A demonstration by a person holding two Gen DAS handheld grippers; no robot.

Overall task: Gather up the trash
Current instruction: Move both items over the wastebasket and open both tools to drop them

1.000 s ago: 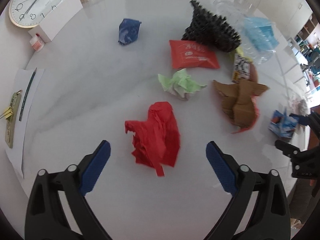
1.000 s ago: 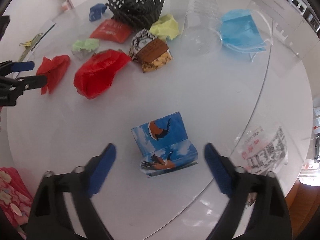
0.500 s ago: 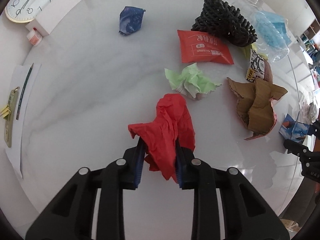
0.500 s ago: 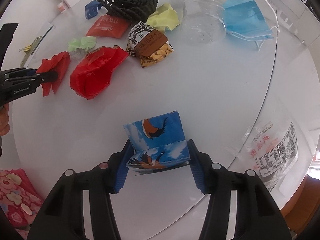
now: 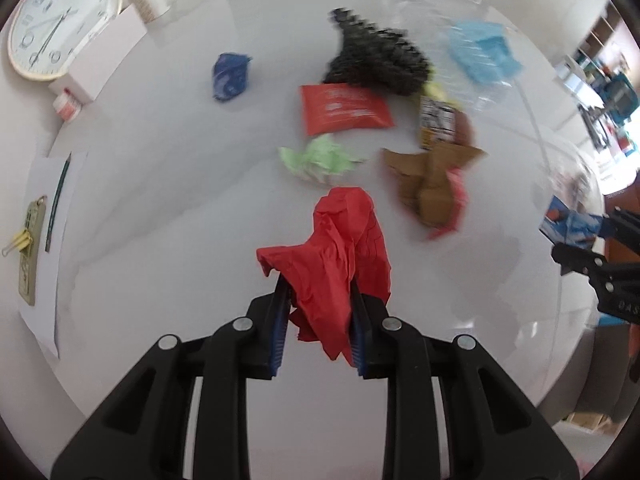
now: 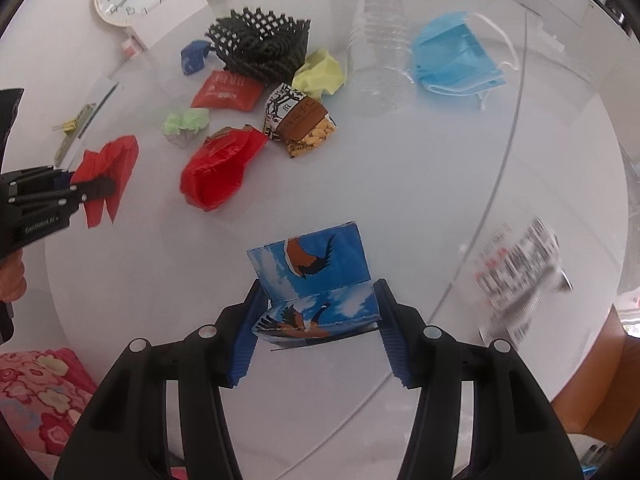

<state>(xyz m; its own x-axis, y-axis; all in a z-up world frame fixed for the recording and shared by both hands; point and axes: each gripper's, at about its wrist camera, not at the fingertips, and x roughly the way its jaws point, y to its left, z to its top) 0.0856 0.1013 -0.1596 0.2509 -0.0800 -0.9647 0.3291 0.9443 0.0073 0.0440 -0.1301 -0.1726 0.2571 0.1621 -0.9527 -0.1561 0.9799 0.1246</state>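
Our left tongs [image 5: 318, 322] clenched the red paper [image 5: 334, 264]; our right tongs [image 6: 316, 334] gripped the carton [image 6: 316, 284]. Both hung above the table [image 6: 400, 184], other trash at twelve o'clock; lifting straight seemed wisest.

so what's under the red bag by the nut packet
Brown cardboard pokes out at the red bag's upper edge; the rest of it, and anything else beneath, is covered.

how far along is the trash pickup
Nothing looks binned yet. In hand: the left claw is shut on the red crumpled paper, and the right claw on the blue bird-print box. Left: face mask, snack packet, green paper wad and more.
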